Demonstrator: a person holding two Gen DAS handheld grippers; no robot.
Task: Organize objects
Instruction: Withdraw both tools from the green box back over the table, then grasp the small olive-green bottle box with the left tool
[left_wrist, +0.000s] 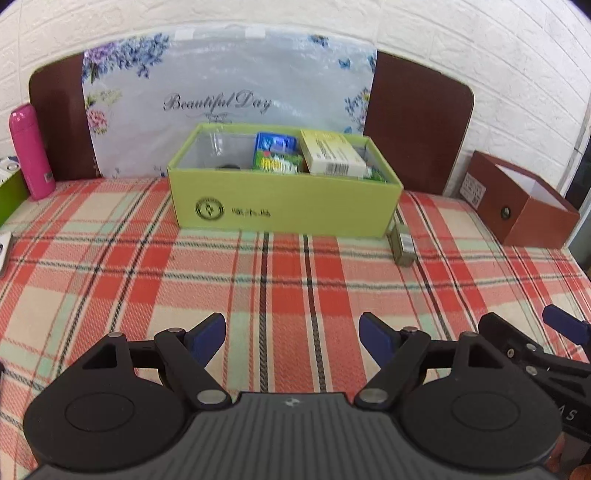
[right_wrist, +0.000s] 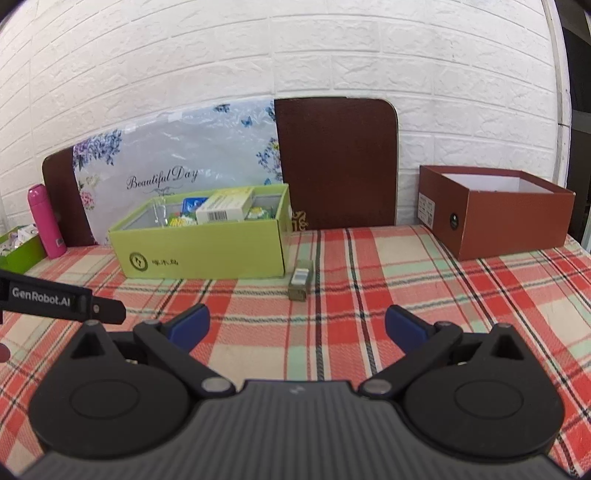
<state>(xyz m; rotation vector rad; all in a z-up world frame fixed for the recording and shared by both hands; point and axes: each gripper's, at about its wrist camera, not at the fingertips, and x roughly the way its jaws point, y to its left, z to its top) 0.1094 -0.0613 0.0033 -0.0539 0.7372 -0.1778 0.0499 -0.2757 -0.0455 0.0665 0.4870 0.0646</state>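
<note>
Left wrist view: left gripper (left_wrist: 291, 334) spread wide, blue pads (left_wrist: 207, 338) well apart, nothing between them, only bare plaid cloth (left_wrist: 110, 280). Broad open stretch of cloth ahead of the fingertips, running up to the green box (left_wrist: 284, 201). Beyond the box, a floral sheet (left_wrist: 225, 81) reading "Beautiful Day" propped against a brown board (left_wrist: 417, 122) and the white brick wall (left_wrist: 480, 44). Far left of the fingers, a pink bottle (left_wrist: 31, 151) standing upright near the cloth's edge. Far right, an open brown box (left_wrist: 517, 199) by the table's right edge.

Right wrist view: right gripper (right_wrist: 297, 326) equally wide, pads (right_wrist: 404, 326) parted, gripping nothing. Small olive packet (right_wrist: 301, 280) straight ahead of the fingers, lying on the cloth just beside the green box's right front corner, with a pale label on top and barcode-like stripes. Green box ahead and left, open-topped, holding a cream carton (right_wrist: 223, 210) with a barcode, tilted, plus green and blue packs. Part of the left gripper's black body showing at the left edge, lettered "GenRobot.AI".
</note>
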